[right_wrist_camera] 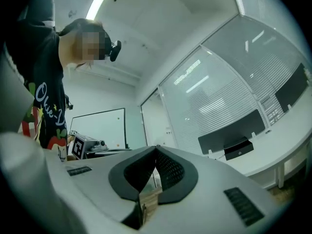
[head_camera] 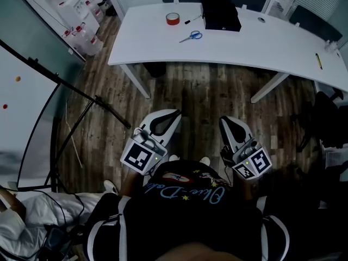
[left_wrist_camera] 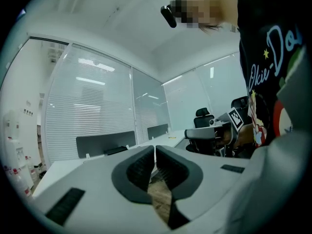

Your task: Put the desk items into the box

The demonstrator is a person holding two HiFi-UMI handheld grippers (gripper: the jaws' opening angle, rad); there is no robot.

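Left gripper (head_camera: 175, 113) and right gripper (head_camera: 223, 119) hold nothing, fingers (left_wrist_camera: 139, 169) pressed together, far from the surface (head_camera: 244, 42) with scissors (head_camera: 191, 36), tape (head_camera: 173, 18), box (head_camera: 220, 16).

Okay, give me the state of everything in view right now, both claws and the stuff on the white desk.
Left claw: shut, empty.
Right claw: shut, empty.
Scissors: lying flat on the desk, blades look closed.
Red tape roll: lying flat on the desk.
Black box: on the desk; open or closed, cannot tell.
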